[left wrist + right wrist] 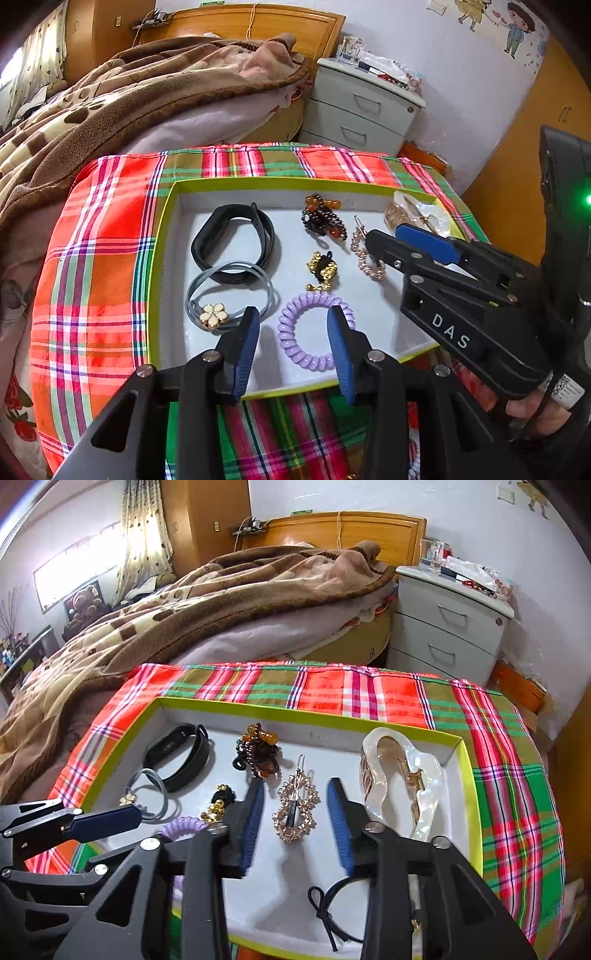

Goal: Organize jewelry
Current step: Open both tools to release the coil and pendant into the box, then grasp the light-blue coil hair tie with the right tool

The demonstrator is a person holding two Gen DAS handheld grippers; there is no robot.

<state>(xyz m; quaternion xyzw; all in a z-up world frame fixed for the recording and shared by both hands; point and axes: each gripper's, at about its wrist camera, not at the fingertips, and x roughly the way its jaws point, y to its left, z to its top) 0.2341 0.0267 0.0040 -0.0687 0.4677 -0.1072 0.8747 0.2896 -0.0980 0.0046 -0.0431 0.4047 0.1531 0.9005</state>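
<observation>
Over the white-floored, lime-rimmed shallow tray (162,236) on the plaid red-and-green cloth (92,280), seen from the left wrist: left gripper (293,325) spread apart, gripping nothing, straddling the lilac coiled hair tie (295,347) lying flat near the tray's near edge, pads clear of the coil. Just left of it, grey elastic loop with cream flower charm (214,314), partly overlapped by a black watch-style wristband (232,247) toward the far left corner. Mid-tray, gold-and-black bead ornament (322,268); beyond it, dark amber bead cluster (323,219). Right gripper (384,243) crossing in from the right, covering part of the rose-gold crystal hair clip (364,258) and most of the pearly claw clip (413,210) at the far right corner.

Through the right wrist view: right gripper (295,812) released, jaws parted either side of the rose-gold crystal hair clip (295,808), long axis running near edge to far edge, thin wire end pointing to the far edge. Pearly claw clip (402,782) just right, lengthwise likewise. Black string tie (325,908) at the near edge, partly hidden by the gripper body. Lilac coil (184,827) mostly hidden behind the left gripper (107,823).
</observation>
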